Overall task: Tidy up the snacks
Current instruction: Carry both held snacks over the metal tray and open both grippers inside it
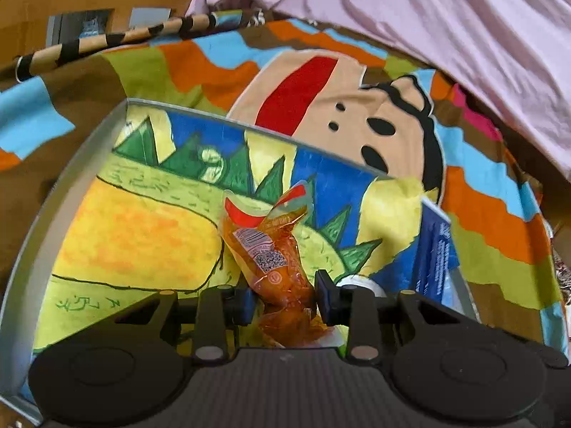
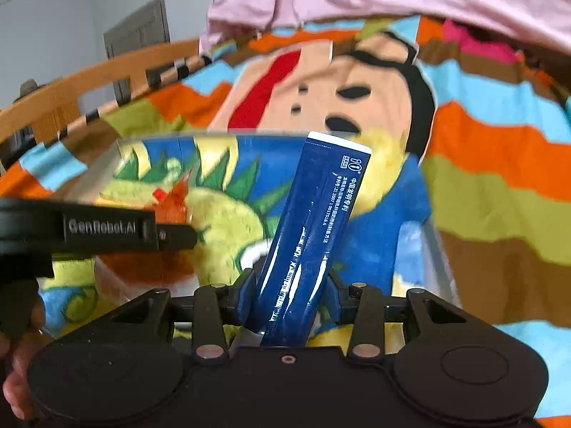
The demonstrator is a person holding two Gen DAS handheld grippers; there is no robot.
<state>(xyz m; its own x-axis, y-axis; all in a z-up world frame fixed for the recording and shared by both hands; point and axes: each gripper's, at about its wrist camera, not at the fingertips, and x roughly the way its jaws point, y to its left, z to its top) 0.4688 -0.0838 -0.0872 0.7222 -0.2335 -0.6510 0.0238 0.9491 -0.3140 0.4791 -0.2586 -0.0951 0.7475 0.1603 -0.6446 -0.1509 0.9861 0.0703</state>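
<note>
Black left gripper (image 1: 285, 301) and right gripper (image 2: 291, 296); blue jaws; silver screws; "GenRobot.AI" lettering.

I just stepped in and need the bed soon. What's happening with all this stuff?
A person is sorting snacks with two tools. The left hand-held gripper is shut on an orange snack packet, and the right hand-held gripper is shut on a blue snack packet. Both are over a clear-walled tray with a bright drawing in it, sitting on a colourful cartoon blanket.
</note>
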